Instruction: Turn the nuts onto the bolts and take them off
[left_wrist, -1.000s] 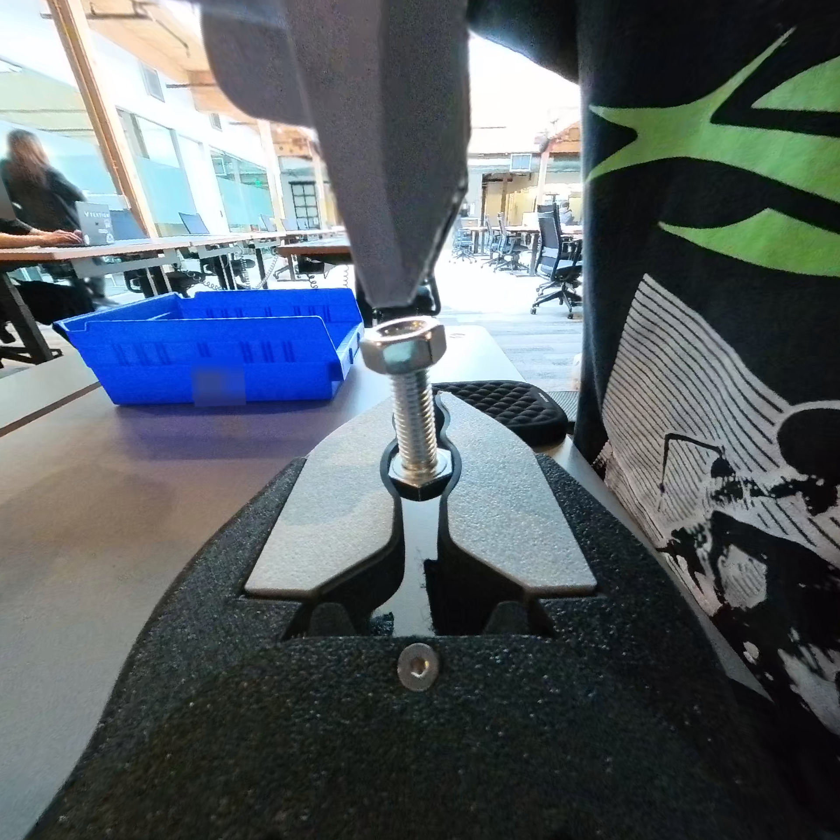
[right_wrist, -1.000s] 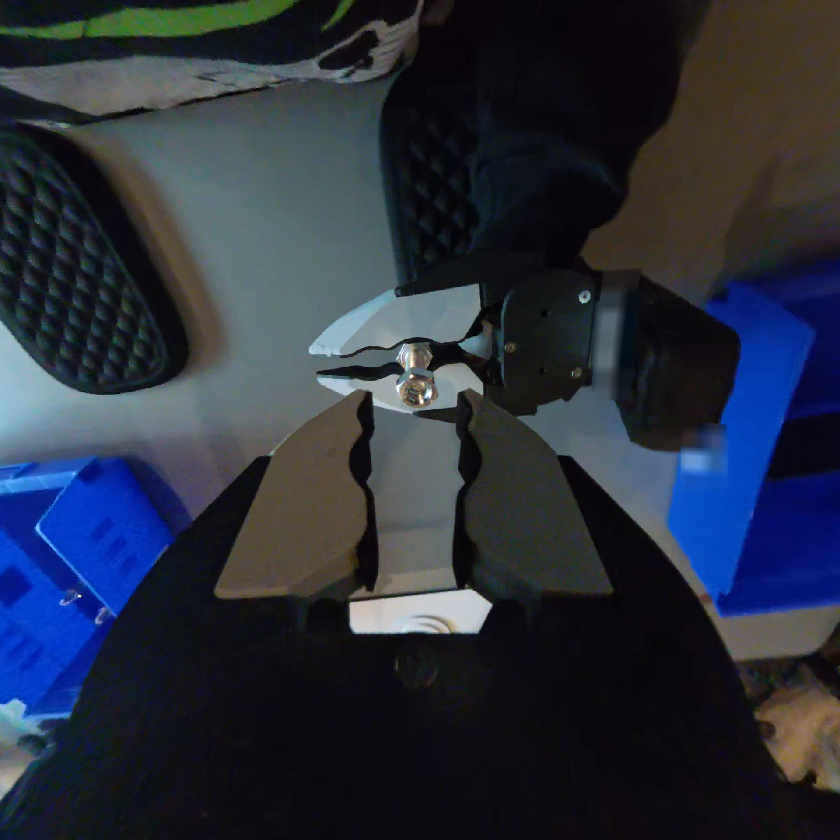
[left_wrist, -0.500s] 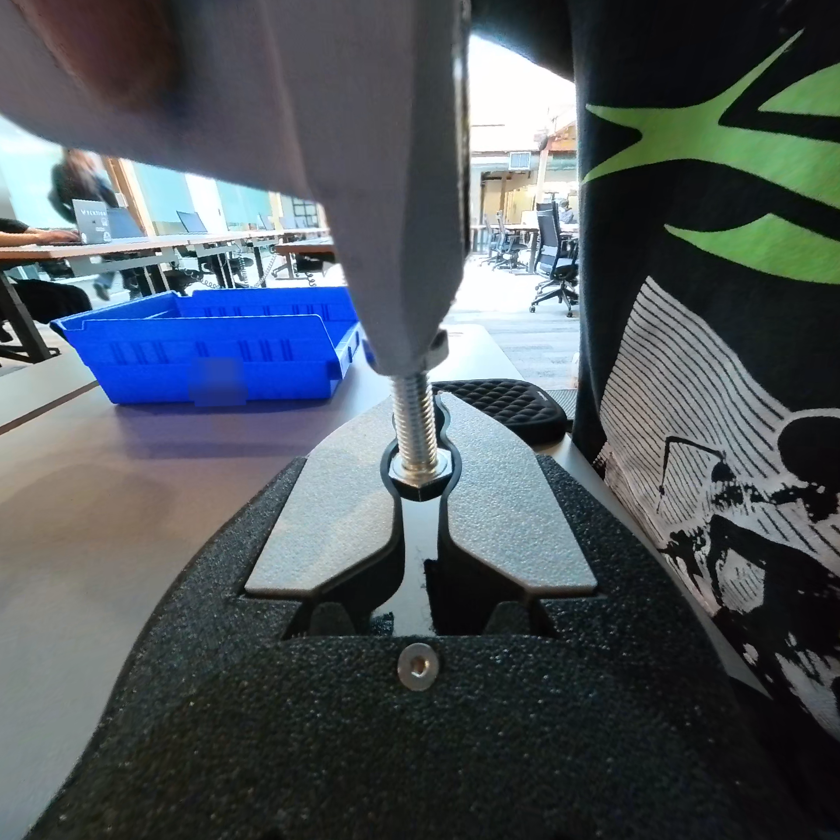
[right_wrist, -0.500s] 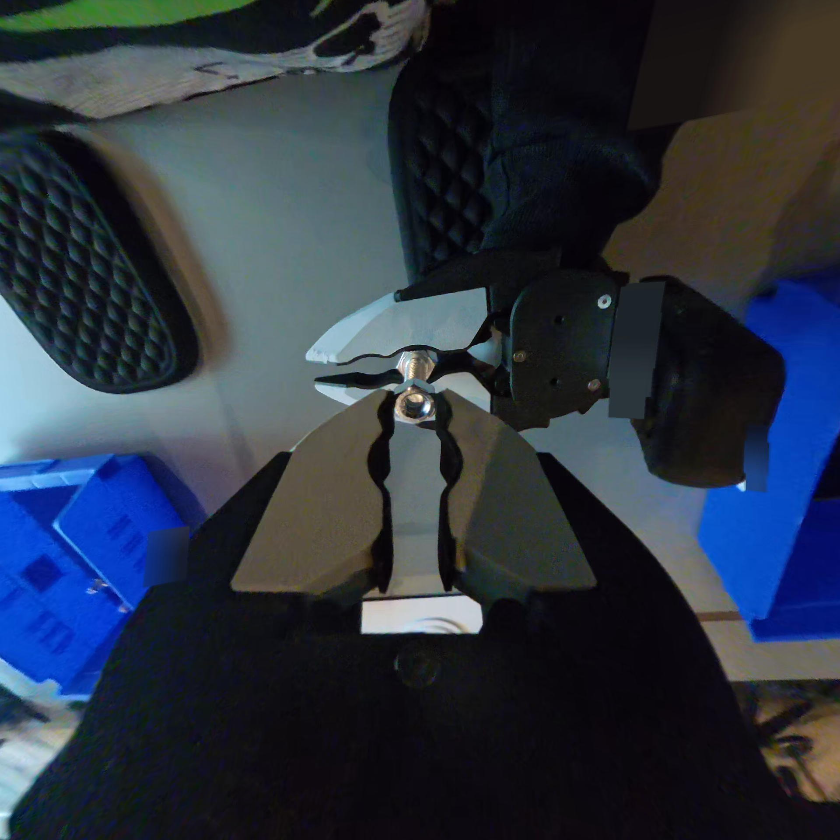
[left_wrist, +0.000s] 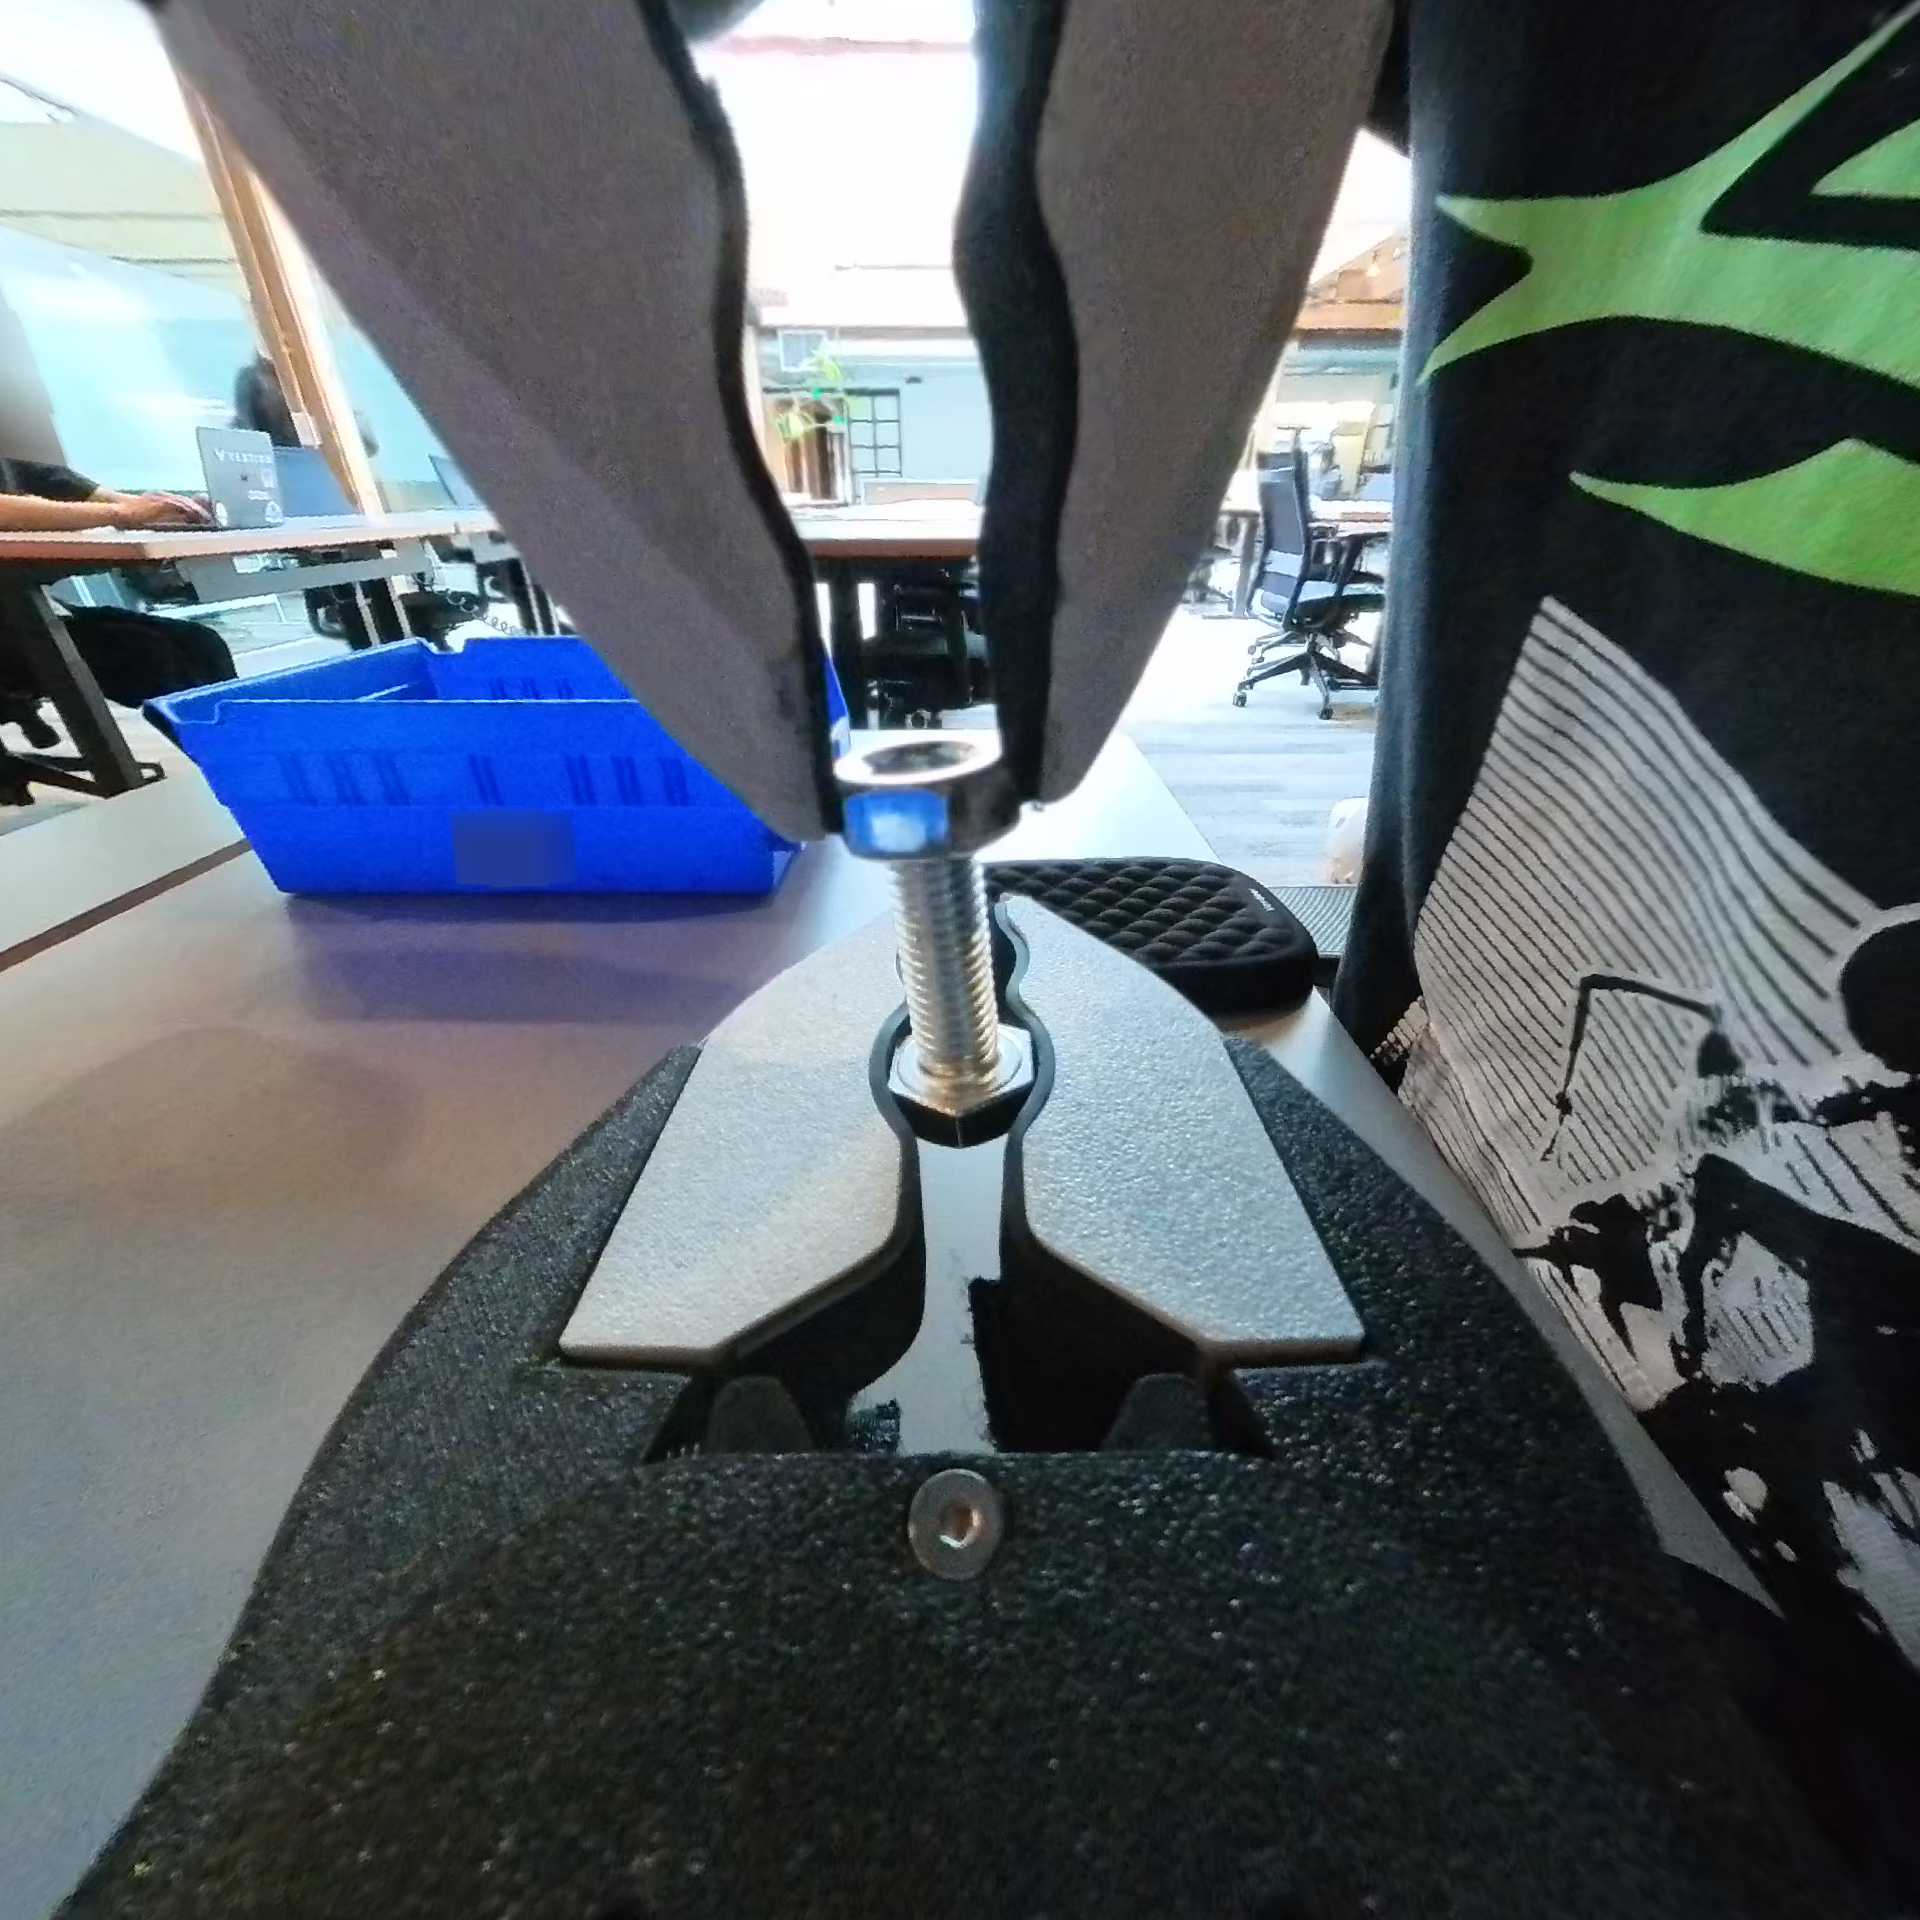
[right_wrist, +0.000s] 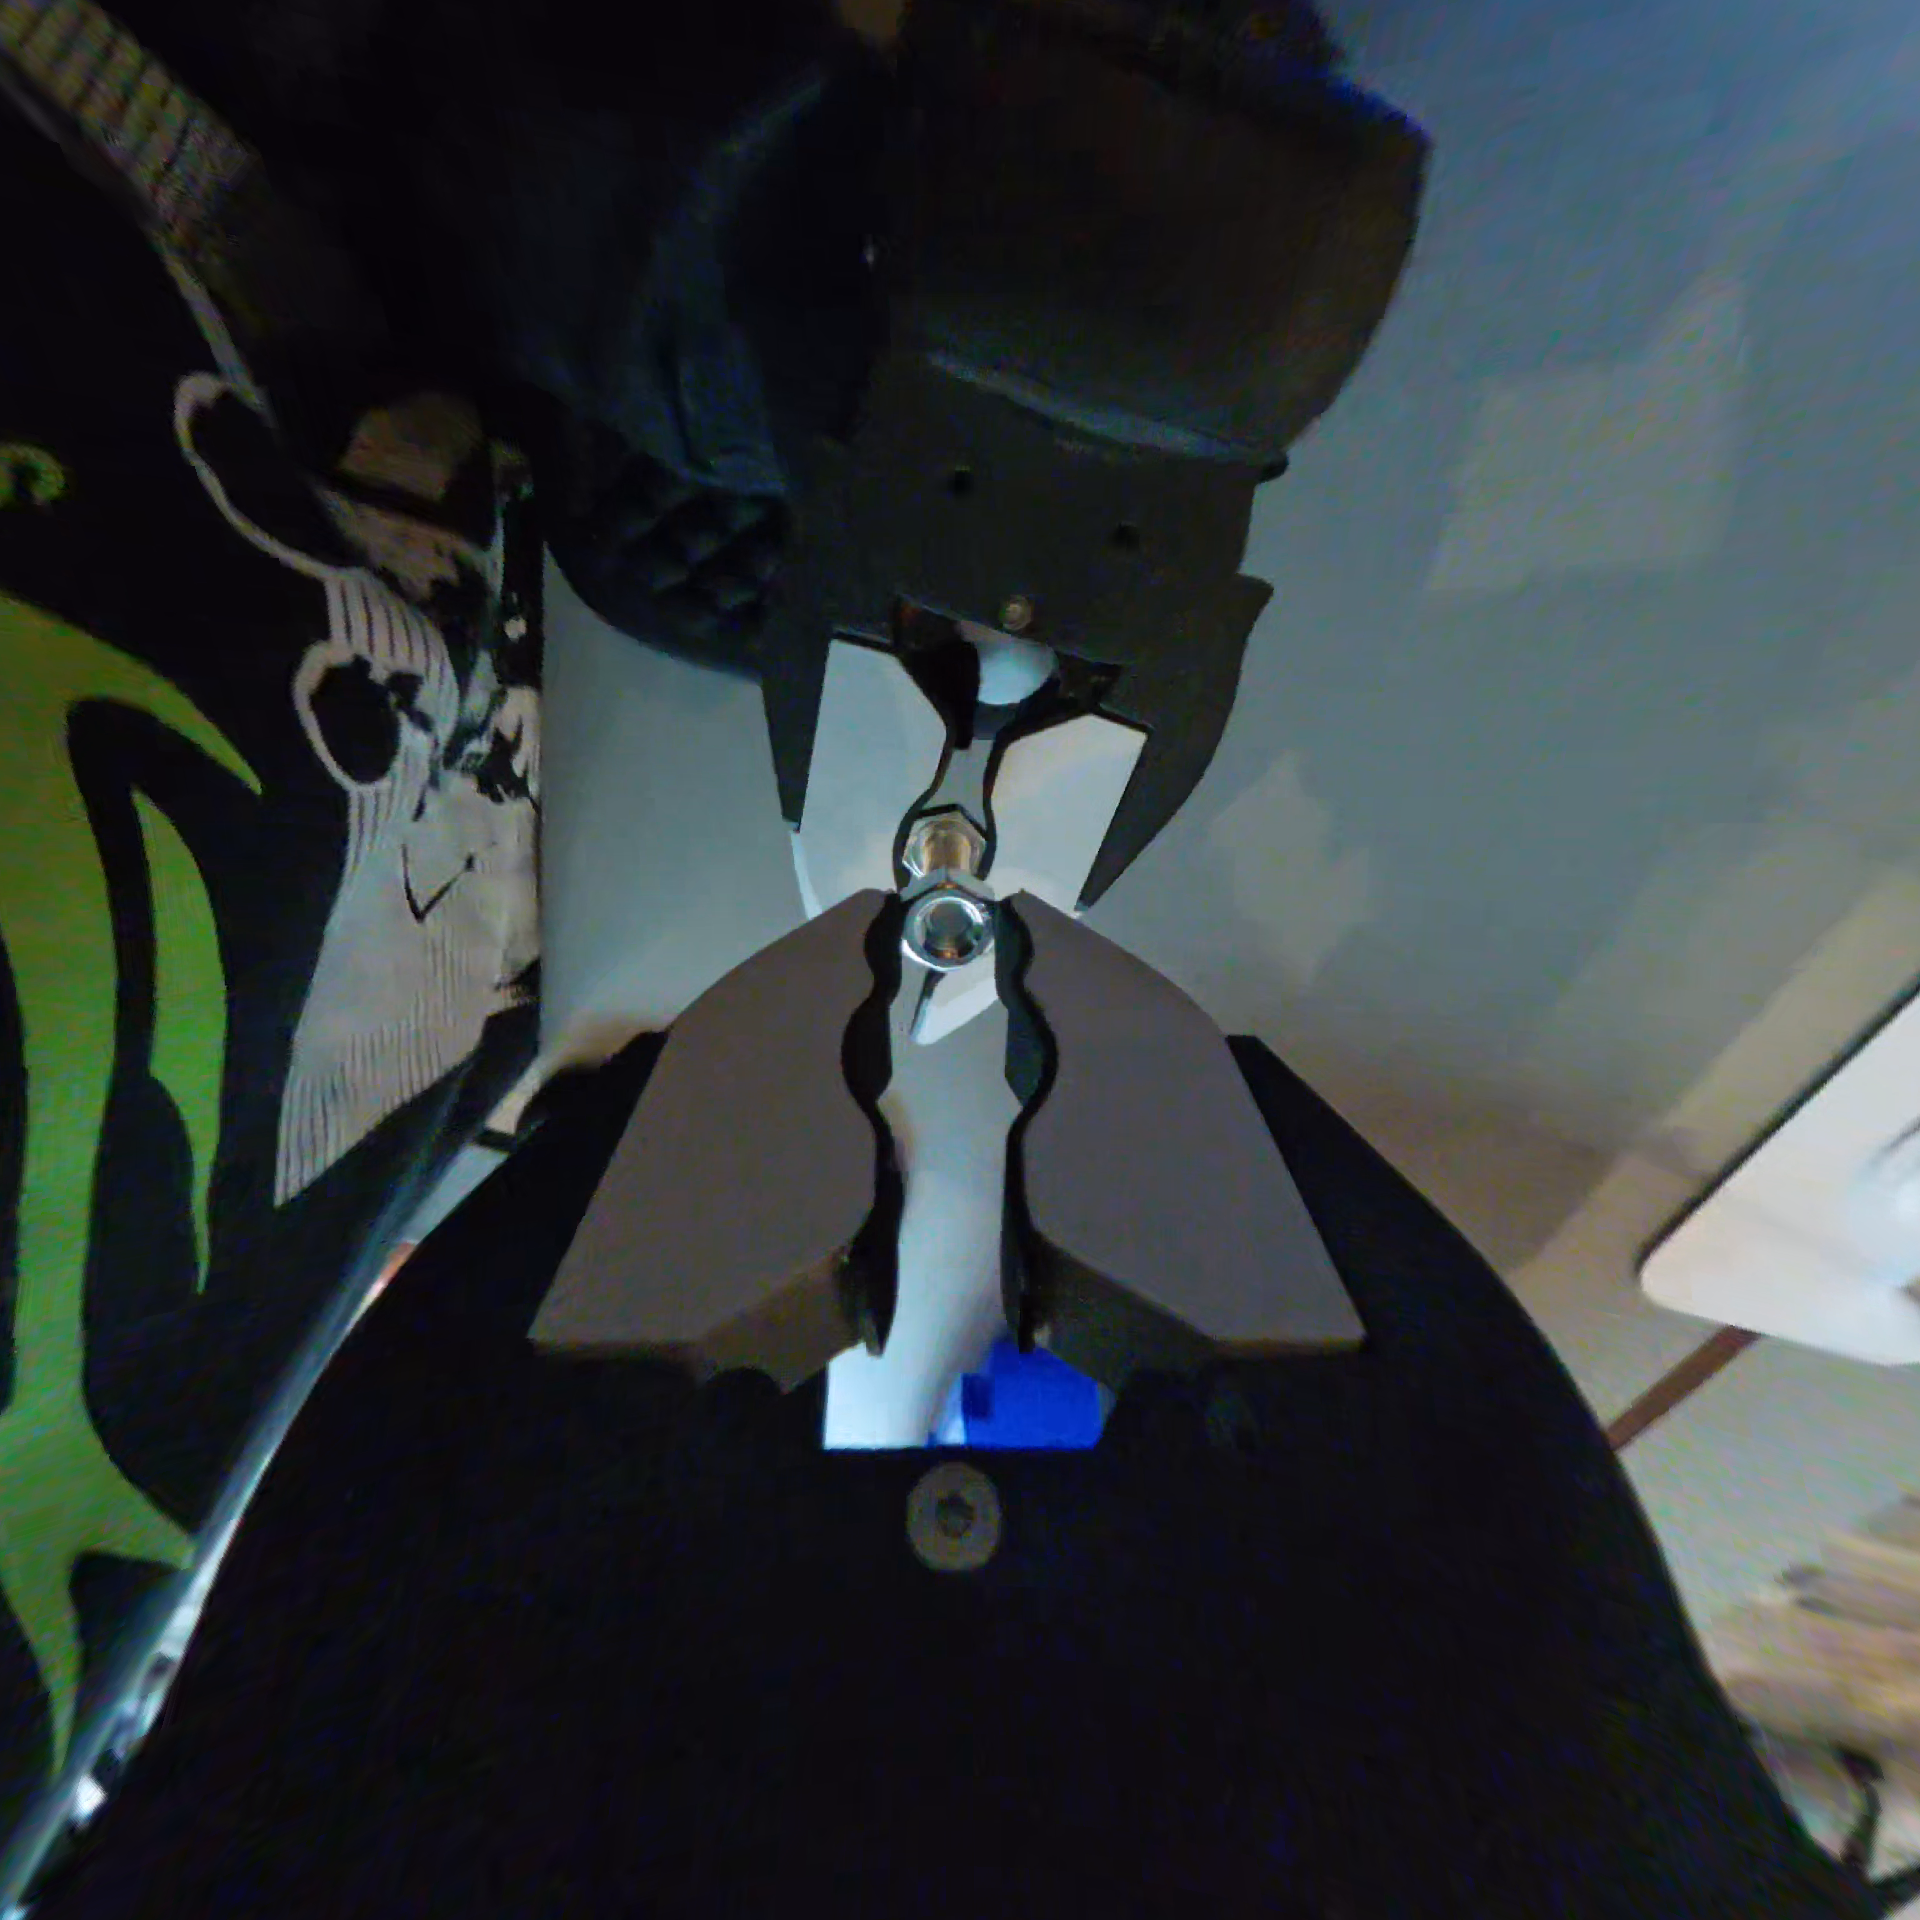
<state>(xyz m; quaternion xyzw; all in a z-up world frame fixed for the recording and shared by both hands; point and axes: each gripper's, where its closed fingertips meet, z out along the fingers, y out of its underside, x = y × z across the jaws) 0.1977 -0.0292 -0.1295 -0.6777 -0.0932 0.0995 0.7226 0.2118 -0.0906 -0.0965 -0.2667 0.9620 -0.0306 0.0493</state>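
At centre: left gripper (left_wrist: 961, 1049) pinches the bolt (left_wrist: 943, 966) upright; right gripper (right_wrist: 943, 925) pinches the nut (left_wrist: 914, 795) on top.
Turn the nut squarely, keeping the bolt steady, to avoid cross-threading.

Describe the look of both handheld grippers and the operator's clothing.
Both grippers, left gripper and right gripper, share rough black bodies, flat grey jaws with wavy black inner edges and one centre screw. The operator wears a black shirt with green and white print.

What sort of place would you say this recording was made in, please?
Most likely an open-plan office: long desks with an open laptop, wheeled office chairs, and glass partitions behind the grey worktable.
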